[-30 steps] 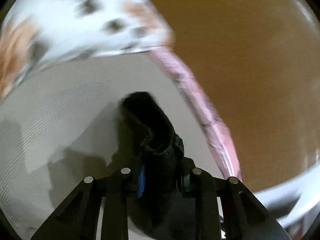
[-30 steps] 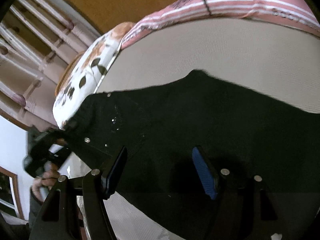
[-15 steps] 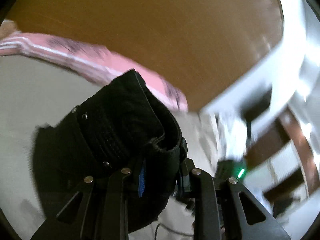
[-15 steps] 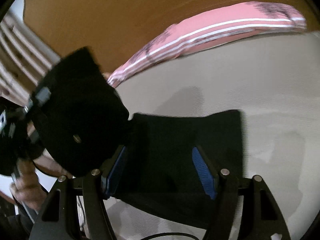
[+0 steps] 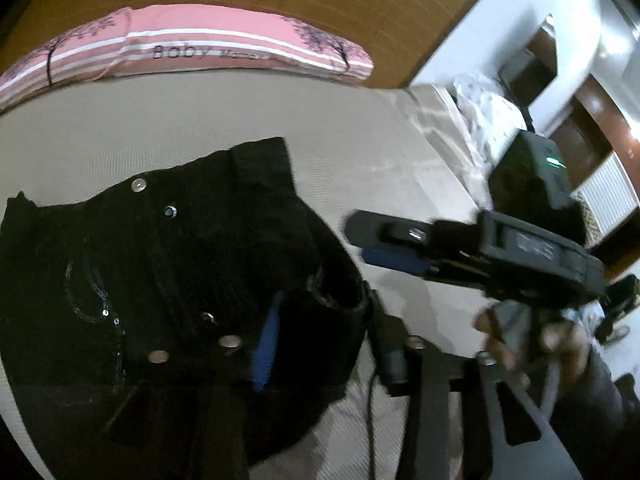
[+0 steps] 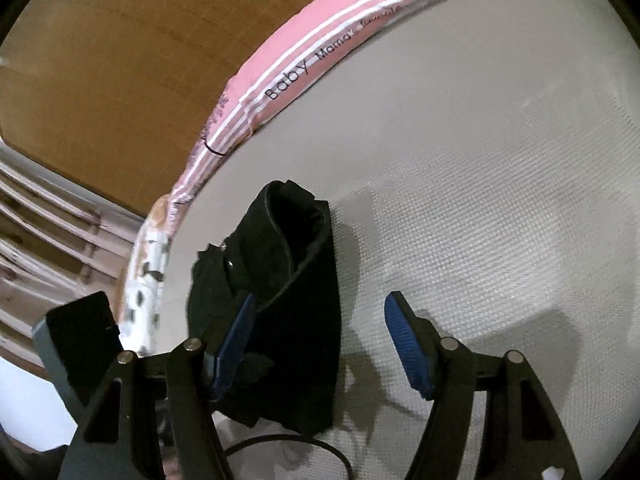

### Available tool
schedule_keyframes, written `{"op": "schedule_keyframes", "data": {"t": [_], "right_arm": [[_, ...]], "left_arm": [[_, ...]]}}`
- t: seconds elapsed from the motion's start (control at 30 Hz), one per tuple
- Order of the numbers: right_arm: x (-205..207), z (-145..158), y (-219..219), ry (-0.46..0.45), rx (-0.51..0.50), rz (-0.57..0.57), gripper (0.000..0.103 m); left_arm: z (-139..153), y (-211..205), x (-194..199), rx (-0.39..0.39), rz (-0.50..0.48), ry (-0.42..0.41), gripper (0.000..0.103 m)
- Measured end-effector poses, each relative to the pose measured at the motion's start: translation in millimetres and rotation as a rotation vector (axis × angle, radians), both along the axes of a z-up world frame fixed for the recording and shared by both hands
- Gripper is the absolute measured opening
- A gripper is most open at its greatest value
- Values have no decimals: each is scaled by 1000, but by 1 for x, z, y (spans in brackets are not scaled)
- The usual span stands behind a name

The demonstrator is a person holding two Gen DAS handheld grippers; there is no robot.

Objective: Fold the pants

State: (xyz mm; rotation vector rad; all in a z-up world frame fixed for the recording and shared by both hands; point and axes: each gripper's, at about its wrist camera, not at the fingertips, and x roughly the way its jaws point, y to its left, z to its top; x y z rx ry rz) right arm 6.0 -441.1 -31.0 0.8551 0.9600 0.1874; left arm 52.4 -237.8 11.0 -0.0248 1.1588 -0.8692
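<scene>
Pants (image 6: 288, 300), black and folded, lie on the beige bed (image 6: 480, 200), long axis running near to far. We see the left gripper (image 5: 324, 344) opening around their waistband and the right gripper (image 6: 320, 344) released; bare bedding lies to their right.

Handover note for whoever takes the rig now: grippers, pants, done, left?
Left gripper: jaws opening, a fold of the black pants between them.
Right gripper: open, nothing gripped; pants edge lies by its left pad.
Pants: bunched on the grey mattress, near the pink pillow, waistband snaps facing up.
Done: a first fold seems laid; the bundle looks short and thick.
Left: clear the left gripper, square the edges, probably one more fold.
</scene>
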Motion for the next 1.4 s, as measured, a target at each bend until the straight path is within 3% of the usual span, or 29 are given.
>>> {"op": "schedule_keyframes", "data": {"t": [0.1, 0.2, 0.3, 0.47, 0.63, 0.7, 0.73, 0.77, 0.93, 1.0, 1.1, 1.17, 1.2, 1.4], "right_arm": [[9, -9, 5, -12, 96, 27, 65], [17, -20, 9, -19, 179, 46, 65], [23, -27, 12, -10, 158, 67, 65], [30, -36, 6, -4, 178, 53, 65], [38, -42, 11, 23, 107, 58, 65], [39, -43, 16, 20, 134, 71, 50], [40, -39, 20, -3, 160, 102, 25], [41, -35, 25, -10, 153, 120, 19], [32, 0, 37, -28, 3, 116, 12], [31, 1, 42, -9, -124, 130, 11], [32, -13, 40, 34, -154, 117, 16], [30, -12, 40, 54, -184, 92, 40], [28, -9, 41, 68, -215, 82, 43], [-8, -4, 62, 110, -309, 133, 50]], "left_arm": [[16, 19, -7, -53, -5, 21, 60], [28, 51, -6, -81, 32, -15, 66], [28, 91, 9, -23, 157, -73, 69], [2, 156, 36, 80, 377, -32, 68], [-26, 175, 39, 156, 400, -5, 68], [-33, 173, 37, 171, 383, -13, 68], [-34, 171, 37, 168, 382, -17, 69], [-32, 172, 35, 159, 381, -16, 69], [-15, 180, 33, 92, 370, -41, 69], [-15, 174, 31, 90, 329, -41, 68], [-29, 165, 25, 169, 280, -32, 68], [-32, 165, 18, 183, 270, -51, 68], [-31, 165, 16, 187, 266, -59, 68], [-33, 170, 3, 201, 239, -66, 68]]}}
